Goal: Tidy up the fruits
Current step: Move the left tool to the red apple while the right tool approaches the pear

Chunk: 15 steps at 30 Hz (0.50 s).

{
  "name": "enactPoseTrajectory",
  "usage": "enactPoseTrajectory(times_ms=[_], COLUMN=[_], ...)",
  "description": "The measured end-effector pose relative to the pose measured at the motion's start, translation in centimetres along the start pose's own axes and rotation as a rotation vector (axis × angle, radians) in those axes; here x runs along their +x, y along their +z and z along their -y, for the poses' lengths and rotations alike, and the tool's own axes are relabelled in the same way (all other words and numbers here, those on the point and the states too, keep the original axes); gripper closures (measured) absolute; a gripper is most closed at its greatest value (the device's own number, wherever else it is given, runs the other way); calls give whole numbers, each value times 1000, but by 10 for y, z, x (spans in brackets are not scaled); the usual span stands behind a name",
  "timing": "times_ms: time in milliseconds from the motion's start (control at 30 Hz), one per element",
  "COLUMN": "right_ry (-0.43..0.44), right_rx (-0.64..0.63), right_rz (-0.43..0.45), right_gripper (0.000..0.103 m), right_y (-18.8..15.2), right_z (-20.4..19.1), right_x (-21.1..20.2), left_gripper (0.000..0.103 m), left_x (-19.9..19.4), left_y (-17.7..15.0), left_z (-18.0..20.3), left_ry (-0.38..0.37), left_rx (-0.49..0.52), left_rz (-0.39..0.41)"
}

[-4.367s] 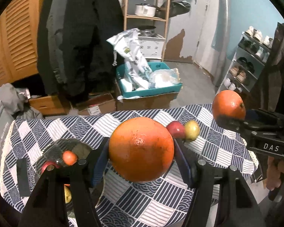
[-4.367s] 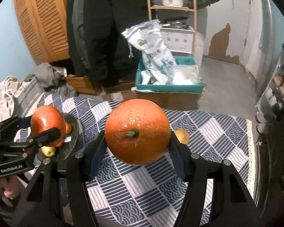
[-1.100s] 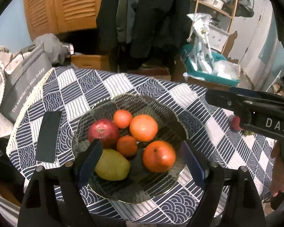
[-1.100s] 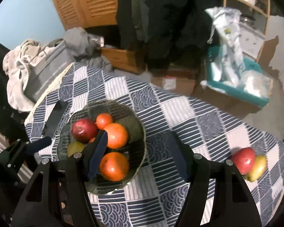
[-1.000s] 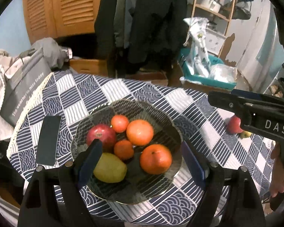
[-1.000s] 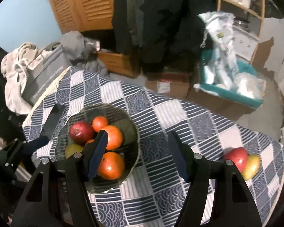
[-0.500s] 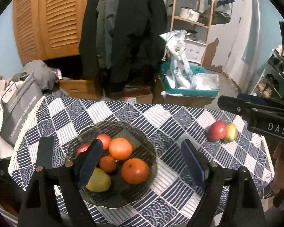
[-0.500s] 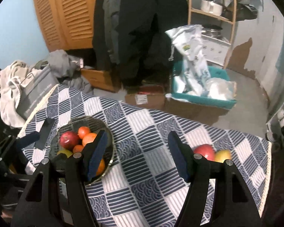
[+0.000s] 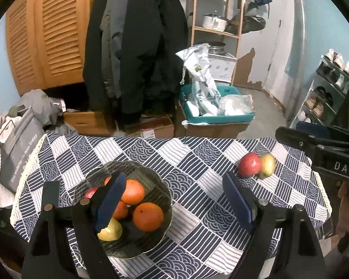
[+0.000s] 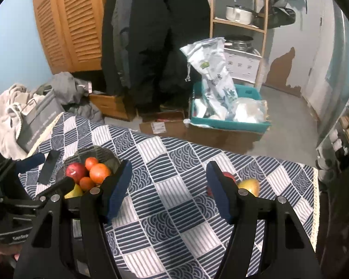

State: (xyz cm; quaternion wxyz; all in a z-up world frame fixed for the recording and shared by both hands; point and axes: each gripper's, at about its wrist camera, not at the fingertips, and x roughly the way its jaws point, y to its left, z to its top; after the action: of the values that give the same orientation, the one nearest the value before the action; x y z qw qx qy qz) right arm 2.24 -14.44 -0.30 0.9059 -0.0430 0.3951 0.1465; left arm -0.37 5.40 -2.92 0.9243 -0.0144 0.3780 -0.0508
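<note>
Both grippers empty, jaws apart — right gripper (image 10: pixel 167 186) nearer the red apple (image 9: pixel 249 164) and yellow fruit (image 9: pixel 267 164), touching, near the tabletop's right edge; left gripper (image 9: pixel 174 200) over the bowl (image 9: pixel 160 186) at left

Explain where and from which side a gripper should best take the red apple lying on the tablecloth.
Probably from above, across the red apple's widest middle, pads on its near and far sides: the yellow-green fruit touches its right side, leaving no room there.
</note>
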Motion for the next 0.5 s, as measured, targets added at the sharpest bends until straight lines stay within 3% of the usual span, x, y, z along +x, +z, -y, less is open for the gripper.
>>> enactPoseTrajectory(times_ms=[500], right_ry=[-81], right_rx=[64], right_rz=[-13], right_gripper=[36], right_y=[-20], right_z=[57], right_x=[-14], left_gripper=[17], left_x=[8], left_y=[5], left_z=[40], left_ry=[-61], left_rx=[43], left_rz=[-16])
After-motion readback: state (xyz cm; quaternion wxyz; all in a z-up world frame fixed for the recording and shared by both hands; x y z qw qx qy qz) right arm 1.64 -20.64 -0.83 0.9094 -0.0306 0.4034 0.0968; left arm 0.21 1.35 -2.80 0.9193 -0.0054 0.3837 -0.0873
